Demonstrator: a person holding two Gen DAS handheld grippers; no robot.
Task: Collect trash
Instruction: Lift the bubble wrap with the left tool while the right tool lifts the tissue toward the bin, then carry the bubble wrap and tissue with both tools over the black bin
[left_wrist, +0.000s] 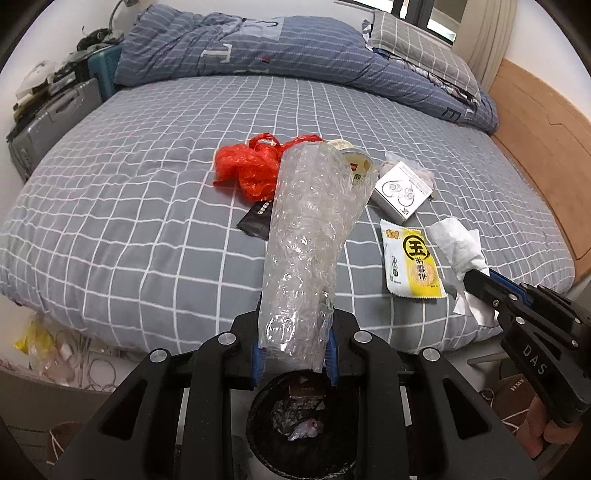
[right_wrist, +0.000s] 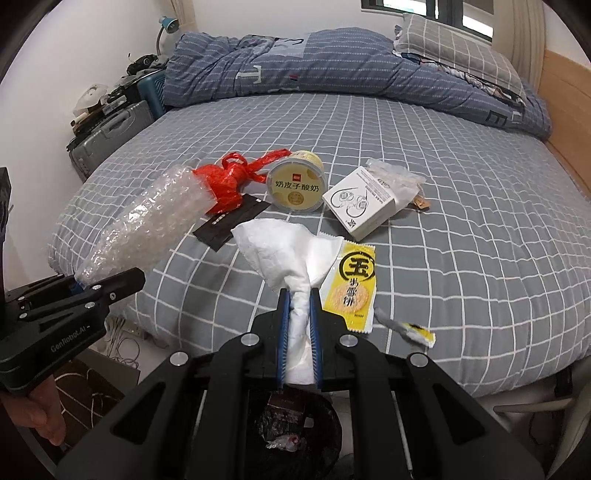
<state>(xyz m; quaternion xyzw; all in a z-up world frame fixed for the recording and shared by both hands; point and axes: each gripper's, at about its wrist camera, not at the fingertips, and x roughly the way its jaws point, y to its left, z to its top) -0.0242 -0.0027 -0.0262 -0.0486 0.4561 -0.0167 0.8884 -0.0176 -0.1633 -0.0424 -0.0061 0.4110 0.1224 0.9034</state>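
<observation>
In the left wrist view, my left gripper (left_wrist: 295, 328) is shut on the lower end of a clear bubble wrap roll (left_wrist: 306, 229), which stands up over the bed edge. In the right wrist view, my right gripper (right_wrist: 298, 295) is shut on a white tissue (right_wrist: 280, 251). Both hang above a black trash bin (right_wrist: 332, 435) on the floor, with scraps inside. On the bed lie a red plastic bag (right_wrist: 229, 184), a yellow yogurt cup (right_wrist: 297, 181), a white box (right_wrist: 360, 203), a yellow snack wrapper (right_wrist: 351, 284) and a black sachet (right_wrist: 229, 221).
A small yellow-white scrap (right_wrist: 406, 326) sits near the bed's front edge. A folded blue duvet (right_wrist: 295, 62) and a pillow (right_wrist: 454, 40) fill the far side. A grey suitcase (right_wrist: 107, 133) stands at the left, a wooden headboard (left_wrist: 535, 129) at the right. Cables (left_wrist: 85, 365) lie on the floor.
</observation>
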